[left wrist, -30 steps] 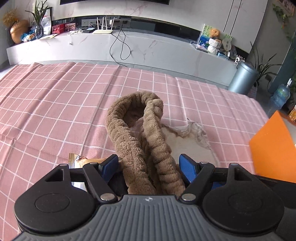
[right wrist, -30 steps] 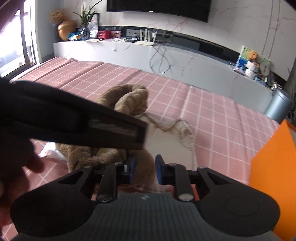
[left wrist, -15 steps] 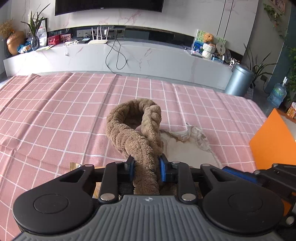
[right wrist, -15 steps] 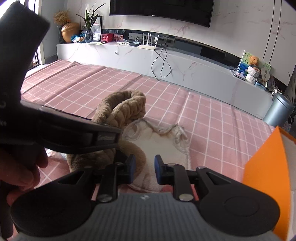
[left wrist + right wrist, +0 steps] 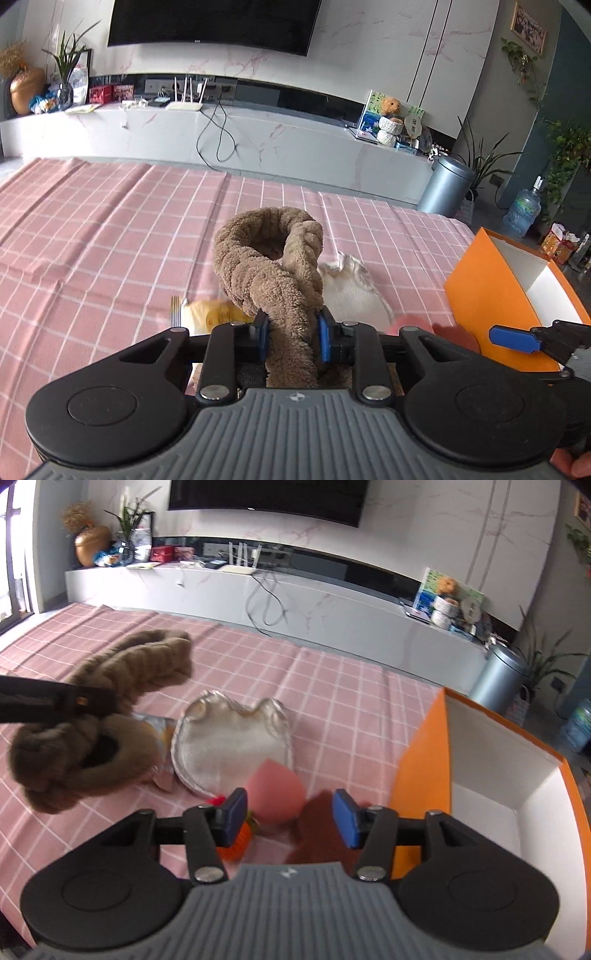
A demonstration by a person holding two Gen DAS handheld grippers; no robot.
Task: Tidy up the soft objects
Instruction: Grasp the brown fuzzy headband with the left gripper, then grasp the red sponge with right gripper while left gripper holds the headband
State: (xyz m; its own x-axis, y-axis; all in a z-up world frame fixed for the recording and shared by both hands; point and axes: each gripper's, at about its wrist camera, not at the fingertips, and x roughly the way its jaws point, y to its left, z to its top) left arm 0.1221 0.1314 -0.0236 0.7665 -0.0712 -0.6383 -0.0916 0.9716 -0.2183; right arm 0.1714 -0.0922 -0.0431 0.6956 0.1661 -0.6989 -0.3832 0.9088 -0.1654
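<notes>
Two grippers: left gripper (image 5: pixel 291 334) clenches the brown plush (image 5: pixel 271 266); right gripper (image 5: pixel 290 819) gapes released.

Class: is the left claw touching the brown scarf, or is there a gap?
Touching. The left wrist view shows the left claw with both blue pads pressed into the brown scarf.

The left gripper (image 5: pixel 291 334) is clamped tight (fingers nearly together), while the right gripper (image 5: pixel 291 818) gapes wide.

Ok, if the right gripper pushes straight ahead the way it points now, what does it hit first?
Probably the pink sponge, which sits low between the open fingers of the right gripper, with the white cloth pouch just beyond it. Depth is unclear in this fisheye view.
</notes>
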